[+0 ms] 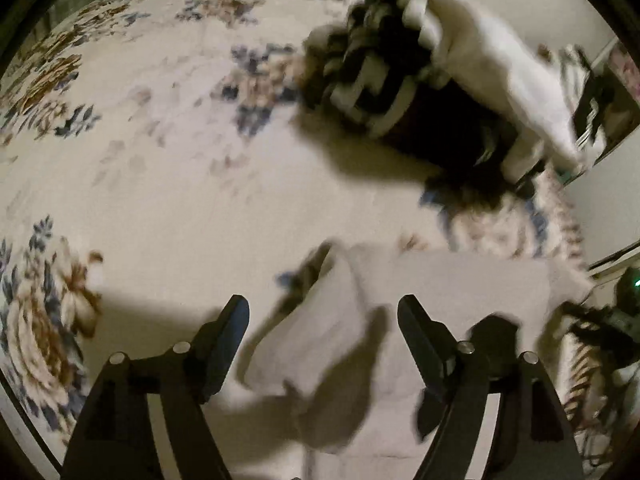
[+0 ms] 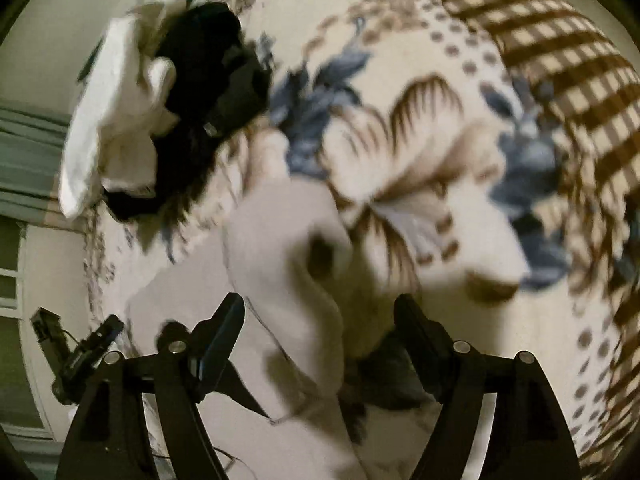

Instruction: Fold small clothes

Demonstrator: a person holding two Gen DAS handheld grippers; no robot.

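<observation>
Both grippers, left [image 1: 322,340] and right [image 2: 320,338], jaws wide, empty, over white cloth [image 1: 320,344].
Cloth soft, light, limp on floral bedspread [image 1: 160,140]; pinch the raised edge [image 2: 296,248].

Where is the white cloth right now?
The white cloth lies rumpled on the flowery bedspread, just ahead of both open grippers, left and right.
</observation>
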